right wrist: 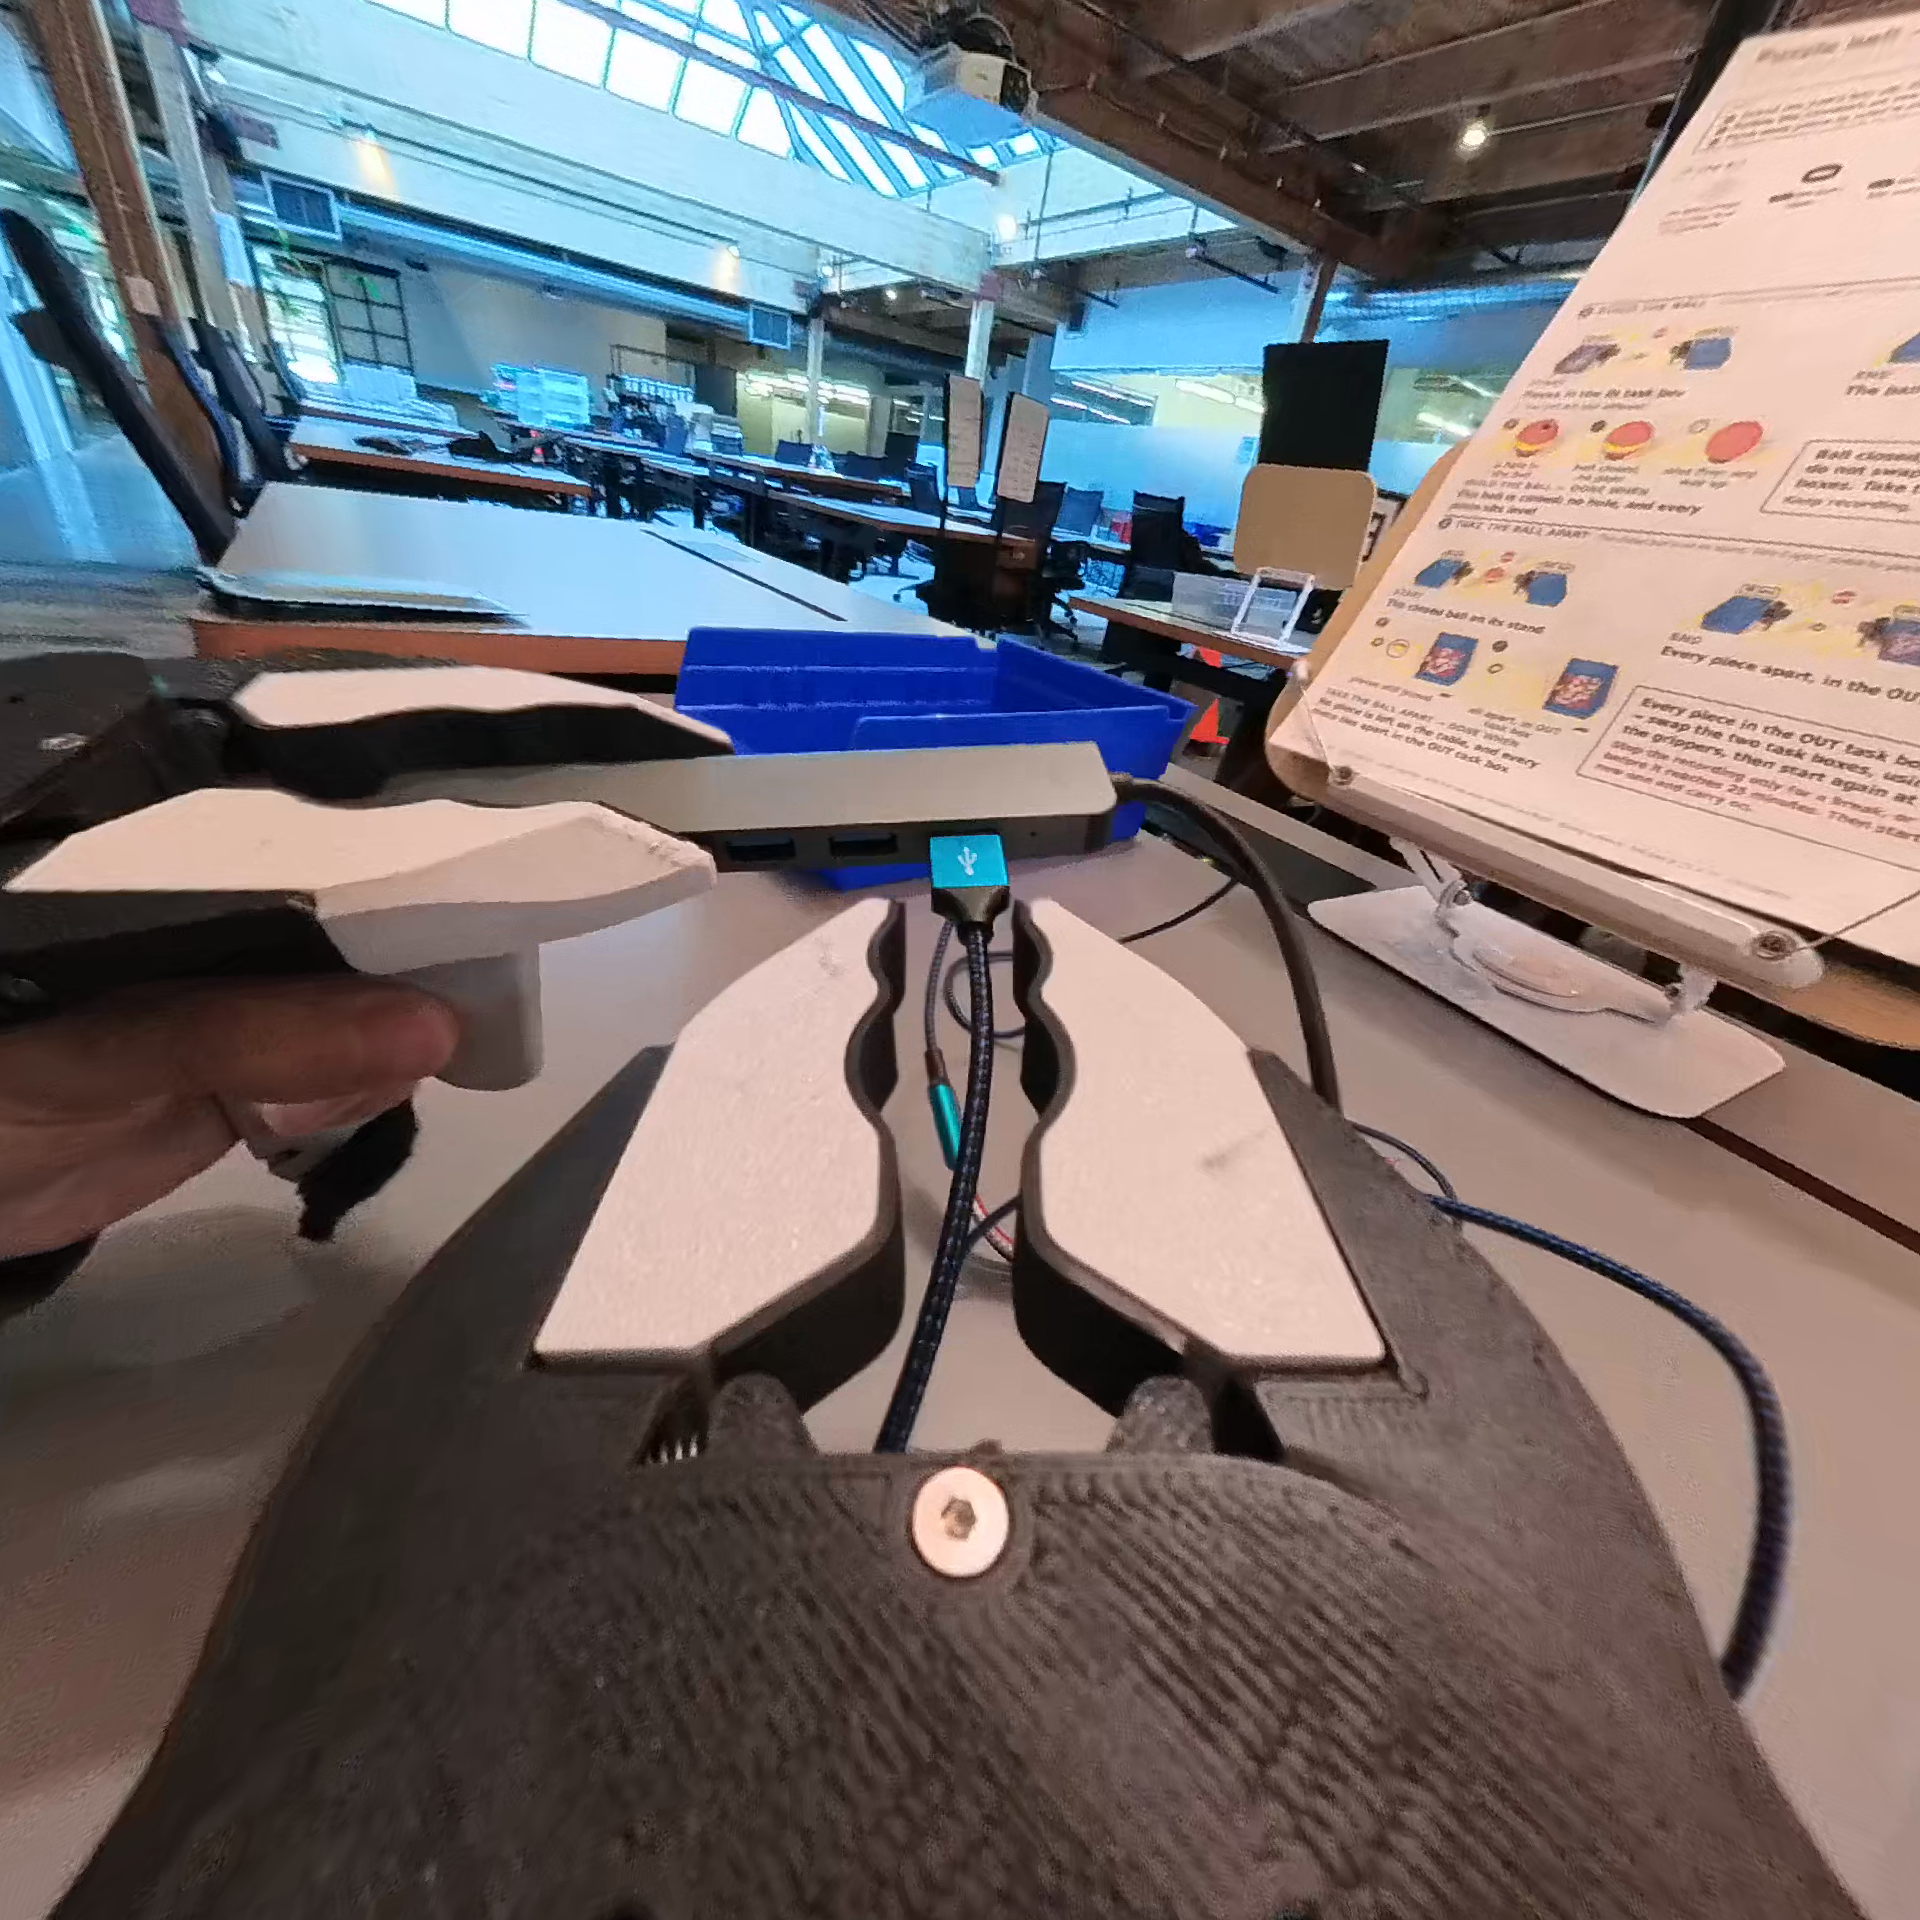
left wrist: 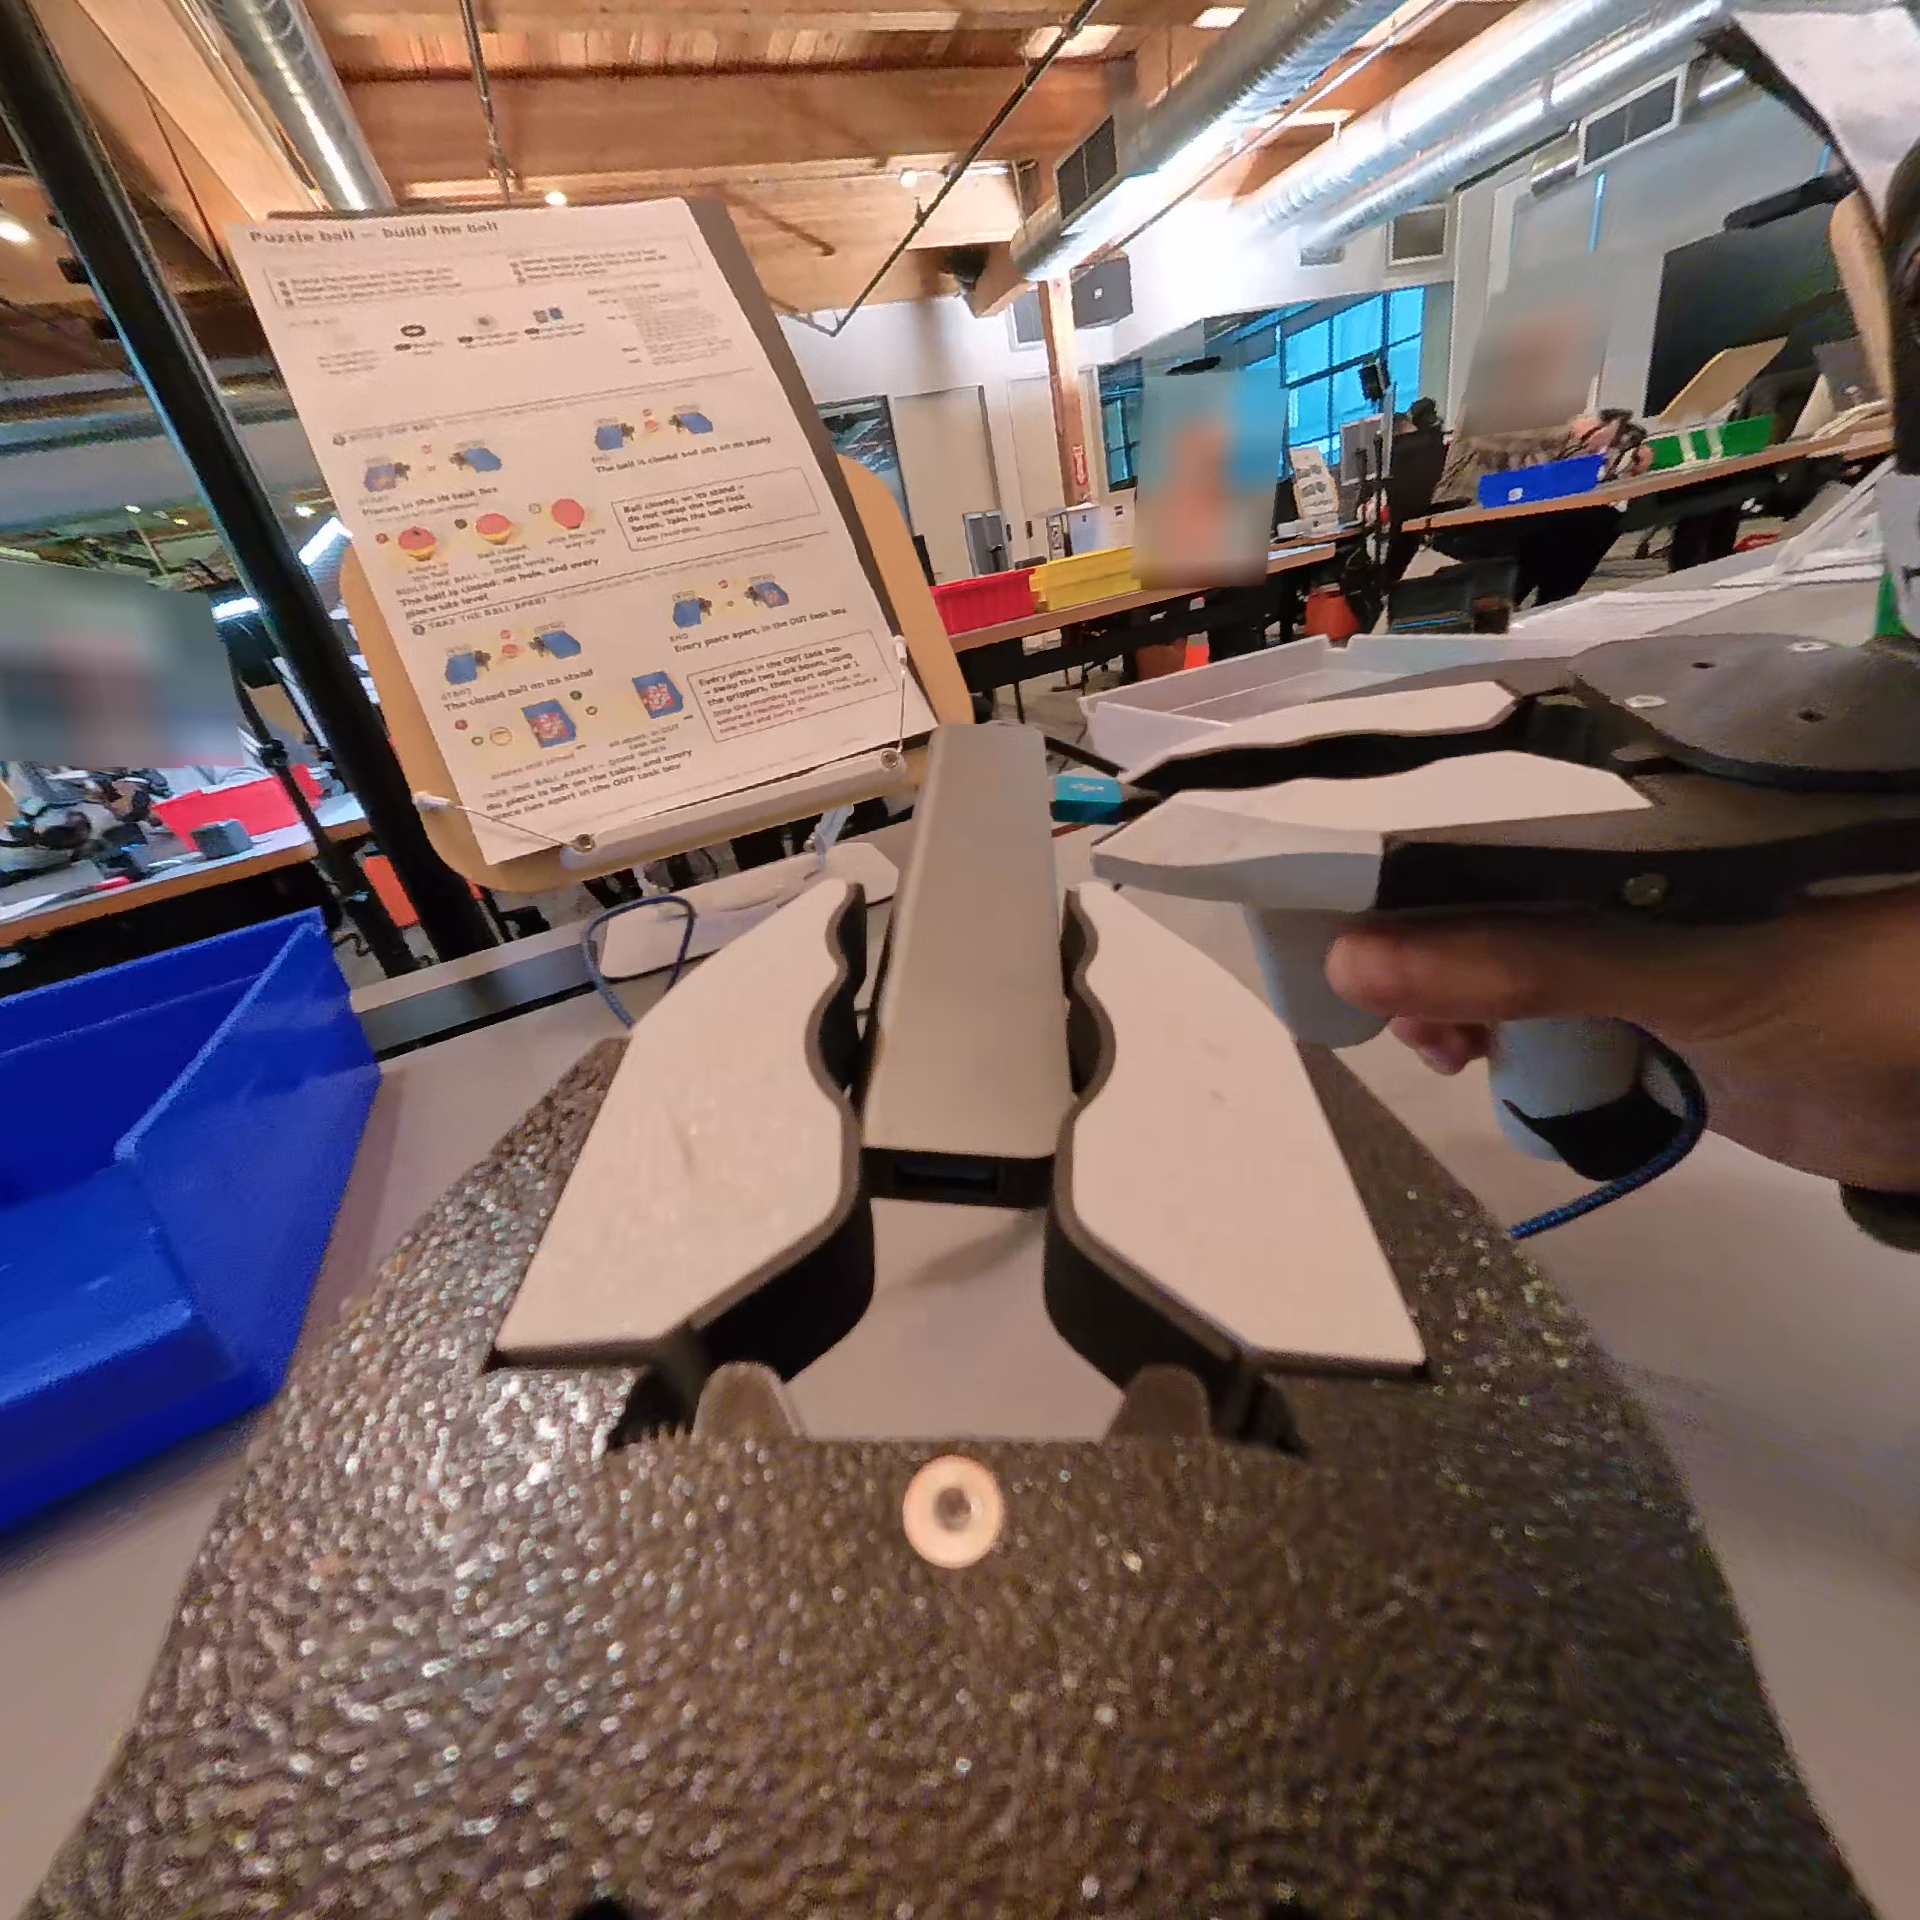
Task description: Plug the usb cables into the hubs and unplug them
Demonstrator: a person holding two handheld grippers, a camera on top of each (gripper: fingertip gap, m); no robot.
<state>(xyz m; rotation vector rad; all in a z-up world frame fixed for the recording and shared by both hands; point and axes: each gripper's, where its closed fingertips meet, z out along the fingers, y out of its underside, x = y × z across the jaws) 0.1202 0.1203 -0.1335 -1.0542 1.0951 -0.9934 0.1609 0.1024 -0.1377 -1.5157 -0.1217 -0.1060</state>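
My table (right wrist: 540,582) carries a blue bin (right wrist: 914,696). My left gripper (left wrist: 966,914) clamps the grey hub (left wrist: 971,935), lifted above the tabletop. My right gripper (right wrist: 954,914) pinches the braided cable (right wrist: 961,1039) behind its teal plug (right wrist: 968,864), seated in the hub's port.

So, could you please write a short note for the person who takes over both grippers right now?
Left gripper: jaws shut on the flat grey metal USB hub, held above the table.
Right gripper: jaws slightly apart around the dark braided cable, just behind its teal USB plug; I cannot tell if they grip it.
The teal plug sits at the hub's third side port; how deep it is seated is not clear. Two ports beside it are empty. The hub's own black cord runs off to the right. A blue plastic bin stands behind.
Left to do: confirm the seating, then unplug.
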